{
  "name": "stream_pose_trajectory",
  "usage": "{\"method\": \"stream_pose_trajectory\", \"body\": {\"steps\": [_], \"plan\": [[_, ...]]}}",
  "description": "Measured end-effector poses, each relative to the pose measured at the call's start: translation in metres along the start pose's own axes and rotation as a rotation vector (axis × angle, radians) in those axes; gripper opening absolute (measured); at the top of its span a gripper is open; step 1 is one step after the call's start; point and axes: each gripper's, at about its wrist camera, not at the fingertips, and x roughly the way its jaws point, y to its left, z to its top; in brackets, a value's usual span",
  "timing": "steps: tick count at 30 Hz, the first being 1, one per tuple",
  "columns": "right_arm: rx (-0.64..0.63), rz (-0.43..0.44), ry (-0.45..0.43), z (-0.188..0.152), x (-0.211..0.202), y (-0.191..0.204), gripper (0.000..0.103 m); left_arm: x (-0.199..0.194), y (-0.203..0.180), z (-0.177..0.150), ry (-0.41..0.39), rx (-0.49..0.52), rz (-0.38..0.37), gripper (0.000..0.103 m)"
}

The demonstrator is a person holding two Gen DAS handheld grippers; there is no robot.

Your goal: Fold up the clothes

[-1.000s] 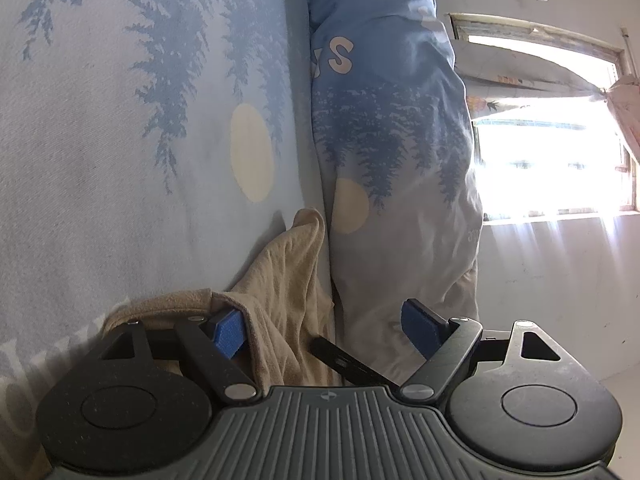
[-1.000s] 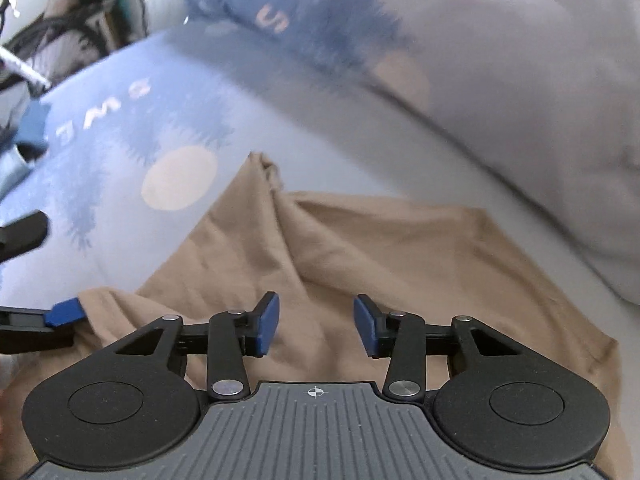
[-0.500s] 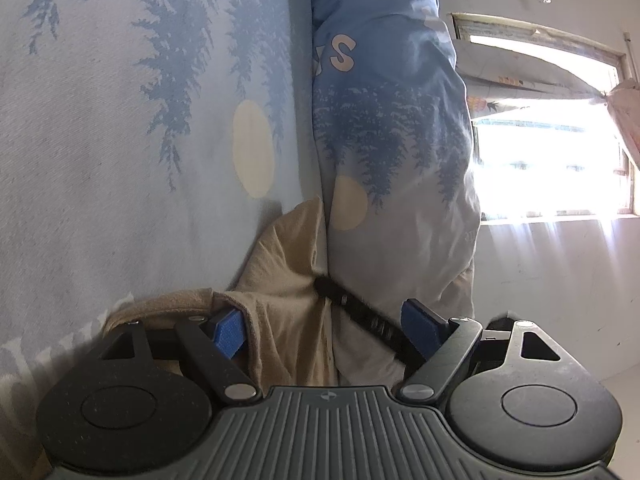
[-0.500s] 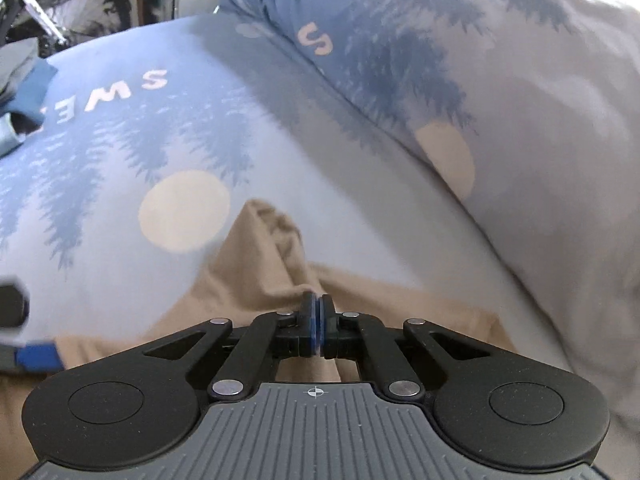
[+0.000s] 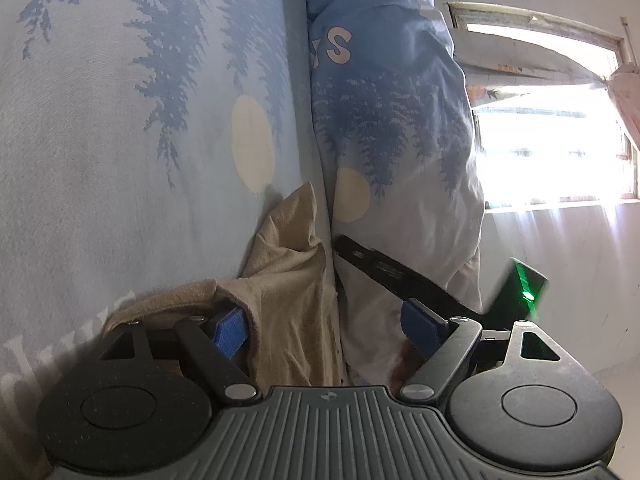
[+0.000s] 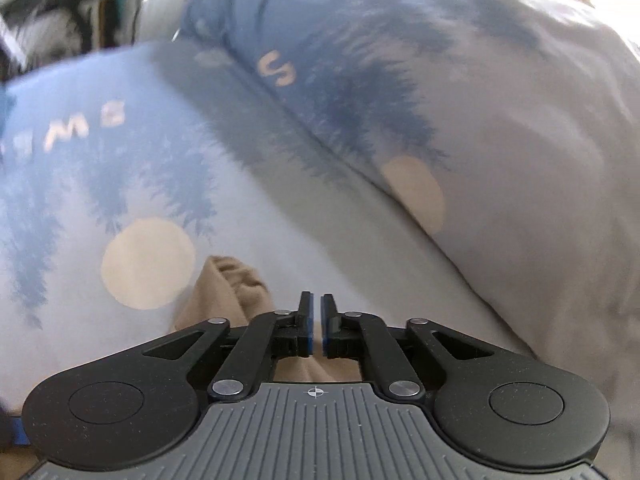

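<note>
From the left wrist, the left tongs stand wide open and clamp nothing. One blue pad is tucked under a raised fold of the tan garment, and the other pad sits just beside the bunched duvet. The garment lies crumpled on the printed bed sheet, pressed against the duvet's lower edge, with one corner pointing up along it. A black finger of the right tongs reaches in across the duvet, just past the garment. A bright window glares beyond the duvet.

From the right wrist, the right tongs show only a thin slit between the pads, and the jaws are opening. I see no fold pinched in that slit. The tan garment lies under and just beside them, on the sheet below the duvet. This view is blurred.

My worry is that with both tongs slack, the lifted fold could slide off the left pad and slump into a heap. A fresh pinch so close to the duvet might also catch the bedding along with the shirt cloth. A grab through several layers would drag the whole garment crooked.

No basket, box or other container is in sight.
</note>
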Motion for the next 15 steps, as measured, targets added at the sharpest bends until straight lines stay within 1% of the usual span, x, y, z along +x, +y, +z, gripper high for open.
{"method": "stream_pose_trajectory", "body": {"steps": [2, 3, 4, 6, 8, 13, 15], "plan": [[0.048, 0.059, 0.013, -0.010, -0.019, -0.024, 0.026, 0.001, 0.000, 0.001, 0.003, -0.003, -0.002, 0.085], [0.060, 0.081, 0.026, -0.017, -0.026, -0.034, 0.028, 0.001, 0.001, 0.001, 0.004, -0.008, -0.005, 0.085], [0.066, 0.094, 0.058, -0.028, -0.032, -0.046, 0.029, 0.001, 0.001, 0.002, 0.005, -0.011, -0.007, 0.085], [0.046, 0.087, 0.128, -0.050, -0.037, -0.062, 0.029, 0.001, 0.002, 0.002, 0.009, -0.012, -0.008, 0.085], [0.060, 0.084, 0.191, -0.073, -0.039, -0.078, 0.029, 0.001, 0.002, 0.002, 0.008, -0.012, -0.009, 0.085], [0.062, 0.130, 0.224, -0.094, -0.031, -0.082, 0.028, 0.002, 0.000, -0.001, 0.002, 0.013, 0.008, 0.085], [0.037, 0.158, 0.242, -0.096, -0.024, -0.073, 0.028, 0.003, -0.001, -0.002, -0.002, 0.021, 0.016, 0.085]]}}
